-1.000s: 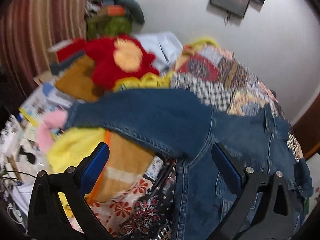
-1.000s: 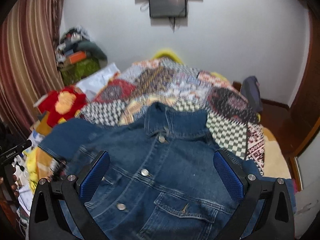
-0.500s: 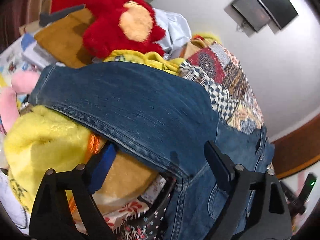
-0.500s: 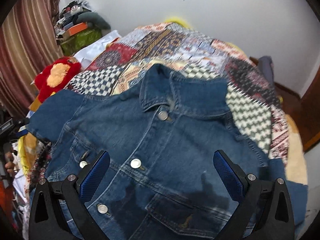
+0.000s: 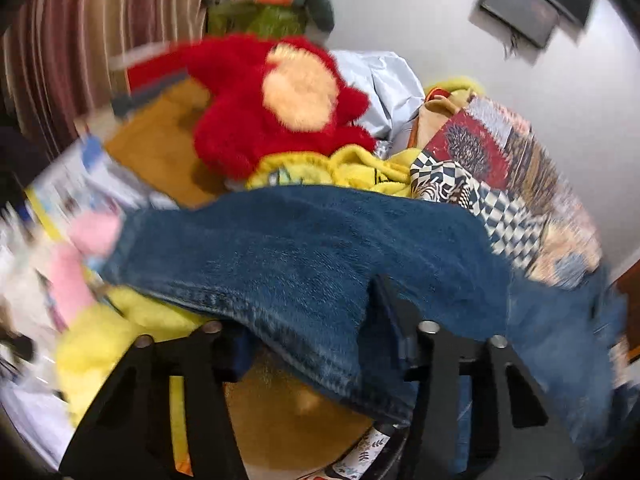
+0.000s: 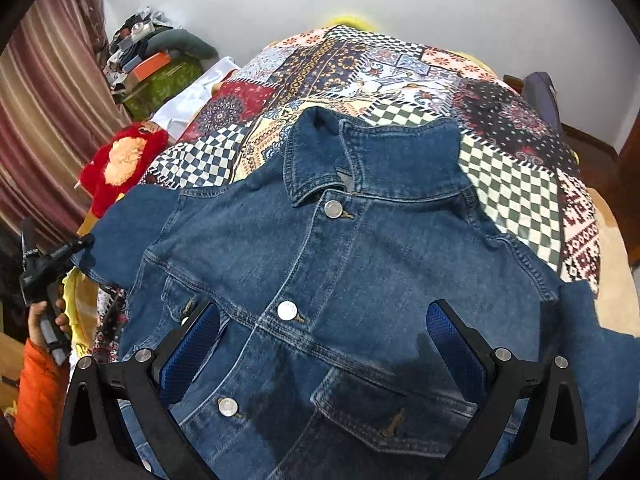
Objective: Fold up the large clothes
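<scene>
While R hand-held gripper (image 6: 320, 344) hovers agape, jacket (image 6: 340, 272) lies under.

Bed (image 6: 520, 184) covered by patchwork quilt (image 6: 360, 64). Denim jacket (image 6: 340, 272) spread front-up across near half of quilt, collar toward wall, buttoned. Red plush toy (image 6: 116, 164) off jacket's left sleeve, at bed edge. Yellow blanket (image 5: 332, 168) bunched between plush and sleeve.

Jacket (image 6: 340, 280) on quilt (image 6: 400, 68), plush toy (image 6: 116, 164) to its left.
</scene>
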Demonstrator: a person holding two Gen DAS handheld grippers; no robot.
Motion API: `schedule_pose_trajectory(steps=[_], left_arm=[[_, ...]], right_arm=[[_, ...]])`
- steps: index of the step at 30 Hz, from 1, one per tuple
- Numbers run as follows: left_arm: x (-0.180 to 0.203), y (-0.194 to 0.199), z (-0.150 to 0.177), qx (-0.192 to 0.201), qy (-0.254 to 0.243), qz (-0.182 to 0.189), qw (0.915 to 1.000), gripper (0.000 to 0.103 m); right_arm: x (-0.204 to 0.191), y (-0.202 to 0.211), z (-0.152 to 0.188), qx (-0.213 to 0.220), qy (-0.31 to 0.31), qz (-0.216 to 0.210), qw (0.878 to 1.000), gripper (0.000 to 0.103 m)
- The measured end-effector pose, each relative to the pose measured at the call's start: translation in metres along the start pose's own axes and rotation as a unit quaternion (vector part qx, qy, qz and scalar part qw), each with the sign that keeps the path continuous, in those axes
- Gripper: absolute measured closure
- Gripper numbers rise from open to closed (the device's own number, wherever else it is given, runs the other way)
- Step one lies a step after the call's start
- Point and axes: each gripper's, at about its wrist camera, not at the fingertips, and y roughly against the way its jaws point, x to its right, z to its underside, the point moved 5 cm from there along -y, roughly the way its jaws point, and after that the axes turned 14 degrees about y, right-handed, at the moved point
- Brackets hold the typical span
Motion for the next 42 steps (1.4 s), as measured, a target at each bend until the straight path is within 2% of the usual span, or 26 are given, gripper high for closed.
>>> schedule_pose_trajectory(steps=[1,2,4,7,11,14,18,23,24,27,30,32,33,35,37,39,42], left_arm=[[0.008,0.006,0.001,0.014,-0.022,-0.011,0.9996,0.07],[0.017,0.014,0.002,0.029,-0.042,-0.02,0.9985,0.073],[0.029,0.03,-0.001,0.047,-0.059,-0.017,0.997,0.078],[0.05,0.058,-0.006,0.065,-0.068,0.023,0.9953,0.091],[0.093,0.096,-0.002,0.085,-0.102,0.091,0.9869,0.092],[0.125,0.108,0.01,0.075,-0.126,0.127,0.9809,0.092],[0.16,0.095,0.042,0.029,-0.158,0.147,0.976,0.092],[0.17,0.042,0.094,-0.106,-0.132,0.159,0.9725,0.092],[0.168,0.028,0.104,-0.137,-0.123,0.158,0.9701,0.092],[0.168,0.01,0.137,-0.191,-0.116,0.156,0.9621,0.092],[0.161,0.004,0.154,-0.228,-0.115,0.156,0.954,0.092],[0.153,0.008,0.157,-0.239,-0.113,0.156,0.9518,0.09],[0.15,0.011,0.155,-0.24,-0.112,0.157,0.9513,0.085],[0.137,0.022,0.147,-0.235,-0.101,0.167,0.9522,0.062],[0.121,0.033,0.13,-0.233,-0.074,0.193,0.9502,0.048],[0.106,0.038,0.113,-0.23,-0.055,0.2,0.9509,0.047],[0.075,0.04,0.083,-0.203,-0.031,0.18,0.962,0.047]], right_arm=[[0.002,0.006,0.0,0.003,0.0,0.002,1.0,0.0],[0.003,0.01,0.001,0.006,0.0,0.004,1.0,0.0],[0.007,0.022,0.002,0.013,0.002,0.009,1.0,0.0],[0.011,0.039,0.003,0.025,0.004,0.017,1.0,0.0],[0.018,0.059,0.006,0.041,-0.003,0.02,0.999,0.0],[0.02,0.071,0.008,0.051,-0.009,0.018,0.999,0.0],[0.023,0.086,0.013,0.062,-0.015,0.016,0.998,0.0],[0.028,0.1,0.02,0.068,-0.018,0.019,0.997,0.0],[0.029,0.101,0.021,0.068,-0.019,0.02,0.997,0.0],[0.033,0.107,0.024,0.072,-0.026,0.017,0.997,0.0],[0.035,0.109,0.026,0.072,-0.03,0.016,0.997,0.0],[0.035,0.108,0.027,0.071,-0.031,0.014,0.997,0.0],[0.035,0.107,0.026,0.07,-0.032,0.013,0.997,0.0],[0.032,0.103,0.025,0.067,-0.033,0.007,0.997,0.0],[0.028,0.098,0.024,0.065,-0.033,0.001,0.997,0.0],[0.023,0.093,0.023,0.063,-0.03,-0.004,0.998,0.0],[0.014,0.085,0.019,0.059,-0.027,-0.012,0.998,0.0]])
